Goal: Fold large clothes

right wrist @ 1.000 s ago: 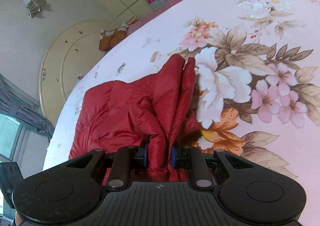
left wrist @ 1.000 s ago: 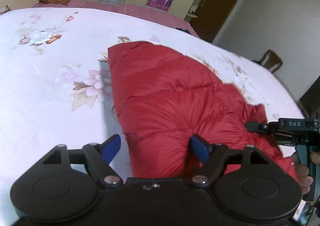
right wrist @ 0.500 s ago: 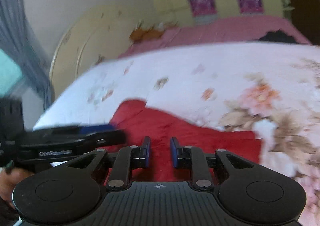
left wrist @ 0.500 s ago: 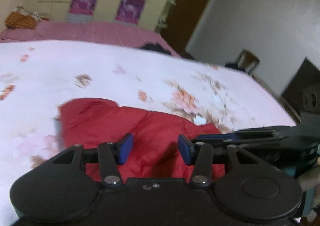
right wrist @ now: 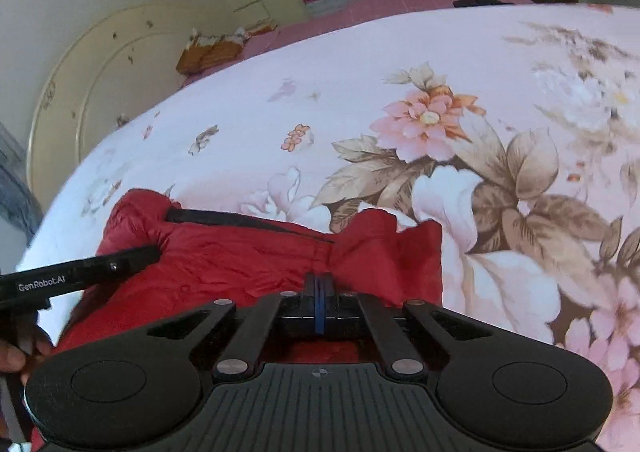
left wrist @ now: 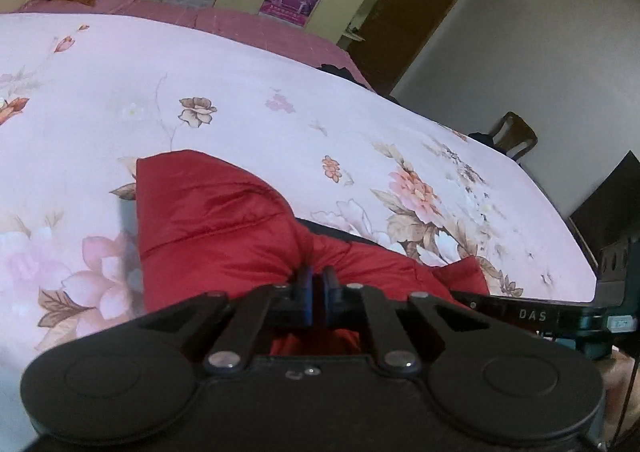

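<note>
Both now clenched on red jacket (left wrist: pixel 224 236): left gripper (left wrist: pixel 315 284), wide open 1 s ago, pinching fabric at 12; right gripper (right wrist: pixel 319 284) regripped. Jkt low-centre on bedsheet (left wrist: pixel 240 84); prob ready for next fold.

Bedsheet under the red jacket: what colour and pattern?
Pale pink bedsheet with large pink, white and brown flowers, clearest in the right wrist view.

Left claw (left wrist: pixel 316 286) (blue pads) pinching red jacket (left wrist: pixel 216 228) on floral bedsheet (left wrist: pixel 240 92)
</note>
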Motion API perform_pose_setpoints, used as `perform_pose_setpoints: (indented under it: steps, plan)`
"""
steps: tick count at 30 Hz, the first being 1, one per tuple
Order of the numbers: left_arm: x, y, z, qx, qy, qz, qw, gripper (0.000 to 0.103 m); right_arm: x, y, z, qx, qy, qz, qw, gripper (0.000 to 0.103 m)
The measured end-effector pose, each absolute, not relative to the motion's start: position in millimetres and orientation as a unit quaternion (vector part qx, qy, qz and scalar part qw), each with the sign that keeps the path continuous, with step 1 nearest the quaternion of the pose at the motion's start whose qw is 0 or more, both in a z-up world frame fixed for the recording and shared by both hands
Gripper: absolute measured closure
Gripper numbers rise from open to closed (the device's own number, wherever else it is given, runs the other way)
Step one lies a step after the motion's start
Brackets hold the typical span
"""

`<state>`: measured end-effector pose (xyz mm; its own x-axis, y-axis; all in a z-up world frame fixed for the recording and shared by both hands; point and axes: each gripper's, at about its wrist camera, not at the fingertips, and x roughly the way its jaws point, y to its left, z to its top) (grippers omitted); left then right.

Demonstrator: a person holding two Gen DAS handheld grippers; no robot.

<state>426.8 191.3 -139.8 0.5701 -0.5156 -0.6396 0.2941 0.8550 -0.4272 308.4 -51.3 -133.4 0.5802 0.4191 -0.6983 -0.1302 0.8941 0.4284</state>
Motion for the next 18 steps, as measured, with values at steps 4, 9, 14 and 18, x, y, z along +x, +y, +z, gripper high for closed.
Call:
perform_pose_setpoints:
  steps: [4,9,14,18]
  plan:
    - [420.3,189.0,-126.2,-0.122,0.398,-0.236,0.878,0.08,298.8,-60.4,-114.7,0.168,0.411,0.139,0.885,0.103]
    - [371.7,188.0,-87.8,-0.084,0.348,-0.228,0.905,0.045,255.4,-83.2,-68.6,0.168,0.356,0.143,0.908,0.042]
    - [323.9,170.1,-77.6,-0.056,0.335,-0.238,0.91,0.052,223.4,-56.4,-58.4,0.127,0.35,0.215,0.903,0.067]
    - [303.7,153.6,-95.2,0.003,0.343,-0.223,0.913,0.053,210.8,-39.2,-80.1,0.069,0.36,0.213,0.906,0.067]
